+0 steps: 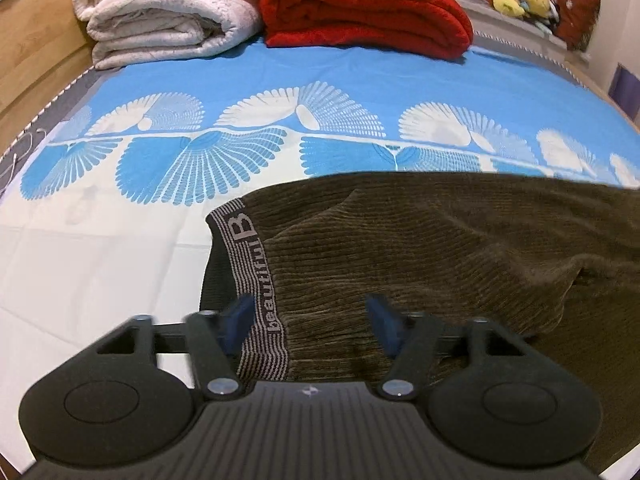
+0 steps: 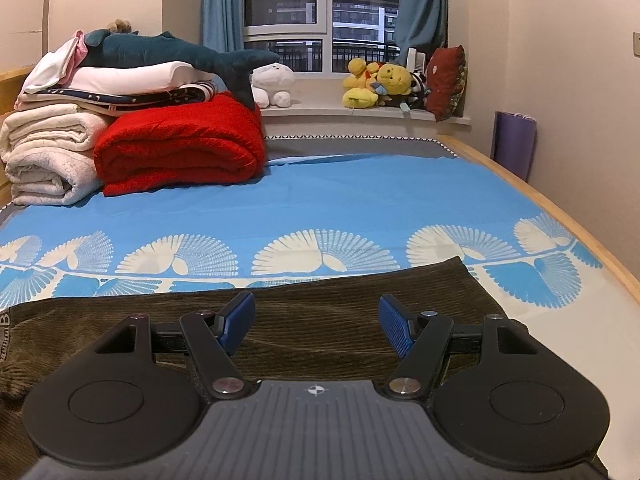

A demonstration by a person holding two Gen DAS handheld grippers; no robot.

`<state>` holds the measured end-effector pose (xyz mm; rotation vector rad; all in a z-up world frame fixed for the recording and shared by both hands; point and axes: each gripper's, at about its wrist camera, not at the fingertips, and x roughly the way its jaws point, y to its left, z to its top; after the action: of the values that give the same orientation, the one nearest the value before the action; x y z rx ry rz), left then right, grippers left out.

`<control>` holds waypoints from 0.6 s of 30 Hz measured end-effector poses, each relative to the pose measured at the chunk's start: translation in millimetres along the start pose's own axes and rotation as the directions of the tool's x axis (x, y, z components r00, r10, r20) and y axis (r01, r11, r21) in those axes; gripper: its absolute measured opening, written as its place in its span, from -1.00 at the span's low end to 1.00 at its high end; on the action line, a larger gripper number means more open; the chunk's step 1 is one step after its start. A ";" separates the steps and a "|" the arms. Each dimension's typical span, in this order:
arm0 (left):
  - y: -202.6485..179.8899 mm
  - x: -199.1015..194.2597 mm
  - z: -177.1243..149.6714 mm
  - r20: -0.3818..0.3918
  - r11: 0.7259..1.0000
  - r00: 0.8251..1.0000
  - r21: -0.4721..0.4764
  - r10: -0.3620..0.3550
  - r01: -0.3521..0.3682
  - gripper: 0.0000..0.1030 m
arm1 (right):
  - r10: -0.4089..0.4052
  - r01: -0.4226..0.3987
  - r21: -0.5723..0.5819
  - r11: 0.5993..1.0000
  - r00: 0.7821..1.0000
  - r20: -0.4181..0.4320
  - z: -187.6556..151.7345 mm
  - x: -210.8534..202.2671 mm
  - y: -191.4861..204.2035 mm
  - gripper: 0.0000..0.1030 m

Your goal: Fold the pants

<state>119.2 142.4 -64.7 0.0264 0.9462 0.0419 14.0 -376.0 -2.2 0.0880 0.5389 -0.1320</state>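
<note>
Left gripper (image 1: 310, 322): black body with blue-padded fingers, seen nearest the lens; the jaws are held partly apart above the waistband, and nothing is clamped between them; whether the pads brush the cloth cannot be told, as they are blurred
Right gripper (image 2: 317, 326): black body with blue ribbed pads; the jaws are spread wide above the cloth and nothing is gripped
Brown ribbed corduroy pants (image 1: 420, 248): laid flat across the near edge of the bed, lengthwise along that edge; some creases are seen towards the right in the left wrist view
Grey striped waistband (image 1: 250, 264): turned towards the left end of the pants; the word "beautiful" is printed along it
Blue and white fan-patterned bedsheet (image 2: 360, 200): spread over the bed, under the pants
Folded red fleece blanket (image 2: 180, 148): set at the far left corner of the bed, well apart from the pants
Folded cream blankets (image 2: 44, 156): stacked just beside the red one, at the far left edge
Yellow plush toys (image 2: 376, 84): lined up on the windowsill beyond the far edge
</note>
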 end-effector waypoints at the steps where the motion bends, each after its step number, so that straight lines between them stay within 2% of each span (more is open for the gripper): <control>1: 6.3 -2.6 1.3 0.004 1.000 1.000 -0.030 -0.001 0.001 -0.35 | 0.002 -0.002 0.004 1.000 1.000 0.000 0.3 -0.3 -0.3 0.36; 2: 12.3 -5.8 2.6 0.010 0.998 1.000 -0.058 0.000 0.000 -0.65 | 0.005 -0.005 0.011 1.000 1.000 -0.001 0.5 -0.2 -0.6 0.36; 4: 24.4 -7.4 8.9 -0.003 0.993 1.000 -0.122 -0.009 0.009 -0.92 | 0.016 -0.016 0.028 0.999 1.000 -0.007 0.4 -0.5 -0.9 0.36; 8: 34.0 -3.1 38.3 -0.019 0.976 1.000 -0.217 -0.021 0.016 -0.92 | 0.047 -0.047 0.040 0.998 0.999 -0.011 0.7 -1.9 -0.4 0.23; 10: 33.5 3.0 56.3 0.006 0.966 0.999 -0.254 -0.042 0.042 -0.91 | 0.067 -0.067 0.041 0.997 0.998 -0.007 1.9 -3.1 -0.6 -0.17; 12: 32.9 10.3 68.8 0.049 0.958 0.997 -0.280 -0.052 0.063 -0.90 | 0.083 -0.082 0.045 0.996 0.997 -0.012 2.3 -3.7 -2.0 -0.41; 15: 31.7 30.2 71.3 0.109 0.953 0.991 -0.285 -0.073 0.102 -0.90 | 0.091 -0.089 0.066 0.994 0.996 -0.023 2.2 -2.8 -4.8 -0.41; 18: 28.0 63.2 71.7 0.055 0.961 0.997 -0.267 -0.059 0.072 -0.86 | 0.103 -0.099 0.080 0.992 0.994 -0.046 1.1 0.0 -6.2 -0.41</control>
<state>213.6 173.0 -72.9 -0.2546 0.8872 0.1080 13.6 -382.3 -1.5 0.1948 0.5787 -0.0520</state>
